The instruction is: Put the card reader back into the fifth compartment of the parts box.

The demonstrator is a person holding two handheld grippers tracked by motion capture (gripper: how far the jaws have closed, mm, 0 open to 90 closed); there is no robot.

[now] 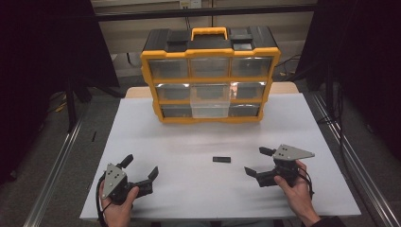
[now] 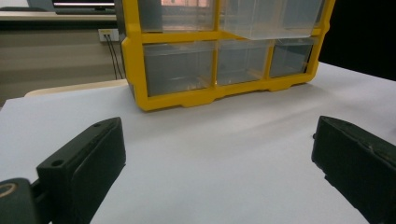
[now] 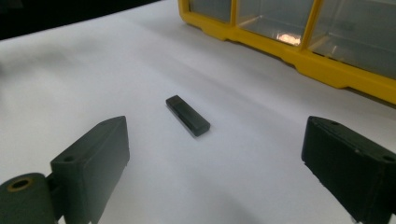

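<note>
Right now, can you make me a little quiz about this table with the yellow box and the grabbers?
1. True or false: the right gripper is clamped on the small black stick.
2. Which drawer of the yellow organizer is pulled out? A top left, B middle centre, C bottom right.
3. Fill in: the left gripper has its jaws ____.

Key: 1 false, the stick lies apart on the white table, between both grippers. 2 B, the clear drawer juts forward. 3 open.
</note>
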